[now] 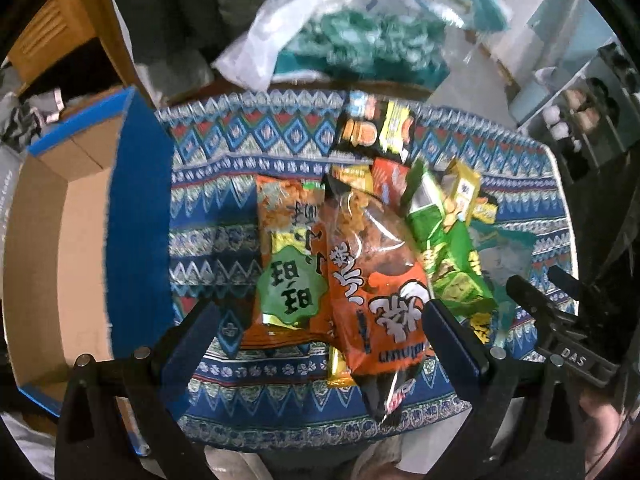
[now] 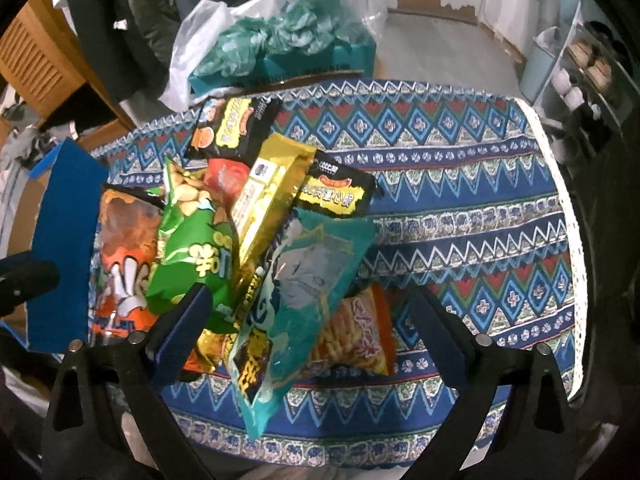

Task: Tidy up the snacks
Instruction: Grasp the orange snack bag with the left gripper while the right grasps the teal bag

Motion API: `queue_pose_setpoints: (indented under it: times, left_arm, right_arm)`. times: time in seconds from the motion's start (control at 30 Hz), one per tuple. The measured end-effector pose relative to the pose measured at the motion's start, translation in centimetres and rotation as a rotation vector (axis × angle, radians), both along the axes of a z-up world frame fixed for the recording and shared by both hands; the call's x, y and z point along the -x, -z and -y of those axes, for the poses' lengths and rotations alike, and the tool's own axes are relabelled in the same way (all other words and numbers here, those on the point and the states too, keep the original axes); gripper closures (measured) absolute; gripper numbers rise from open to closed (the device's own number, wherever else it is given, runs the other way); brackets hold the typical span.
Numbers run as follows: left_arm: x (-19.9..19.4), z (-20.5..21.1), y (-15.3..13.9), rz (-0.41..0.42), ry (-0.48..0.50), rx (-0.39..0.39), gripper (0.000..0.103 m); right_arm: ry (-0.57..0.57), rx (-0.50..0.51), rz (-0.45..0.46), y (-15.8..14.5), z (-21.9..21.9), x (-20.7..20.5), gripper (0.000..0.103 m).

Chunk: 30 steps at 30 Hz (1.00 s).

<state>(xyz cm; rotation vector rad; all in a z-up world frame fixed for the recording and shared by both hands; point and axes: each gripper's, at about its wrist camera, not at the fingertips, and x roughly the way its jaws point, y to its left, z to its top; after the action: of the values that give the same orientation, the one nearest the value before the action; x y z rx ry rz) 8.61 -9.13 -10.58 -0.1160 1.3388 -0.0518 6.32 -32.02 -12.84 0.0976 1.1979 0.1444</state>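
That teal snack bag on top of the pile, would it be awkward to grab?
Probably slippery: the teal snack bag looks glossy. Likely light and floppy, a thin pouch. It lies tilted across other packets, so it may slide when nudged.

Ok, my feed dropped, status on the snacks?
Left gripper open over orange bag. Right gripper open over teal packet. Snack pile unsorted. Blue box waiting, nothing blocking.

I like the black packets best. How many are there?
2: one black packet farthest back, a second black packet just right of the gold packet. More may hide underneath.
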Motion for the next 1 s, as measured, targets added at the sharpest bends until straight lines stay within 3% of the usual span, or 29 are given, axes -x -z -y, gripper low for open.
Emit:
queue_pose_setpoints:
  times: [0.1,0.4,0.47,0.67,0.7,0.8,0.87,1.0]
  left_arm:
    - [-0.4,0.5,0.9,-0.023,-0.014,0.028,0.001]
    - [-1.9,3.1,3.1,-0.039,0.031,-0.024,0.001]
    - [-2.0,3.5,3.6,-0.041,0.042,-0.027,0.001]
    - [-2.3,3.8,5.4,-0.055,0.049,-0.051,0.001]
    - [-2.3,3.7,5.6,-0.053,0.05,-0.045,0.003]
    - [-2.5,3.7,6.1,-0.059,0.057,-0.03,0.022]
    - [-2.5,3.8,5.9,-0.036,0.067,-0.029,0.033]
    - [-2.3,4.0,5.5,-0.034,0.093,-0.025,0.041]
  right_arm:
    - [0.003,0.003,-0.012,0.8,0.1,-0.3,0.007]
    - [-0.043,-0.015,-0.085,4.1,-0.8,-1.0,0.031]
    - [-0.058,-0.016,-0.089,4.4,-1.1,-1.1,0.04]
    - [-0.083,-0.026,-0.075,4.5,-1.7,-1.2,0.049]
    - [-0.087,-0.029,-0.074,4.5,-1.9,-1.3,0.049]
    - [-0.102,-0.019,-0.069,4.7,-2.3,-1.3,0.05]
    - [-0.118,-0.003,-0.061,5.0,-2.7,-1.4,0.061]
    - [-0.13,-0.015,-0.049,5.0,-3.0,-1.4,0.072]
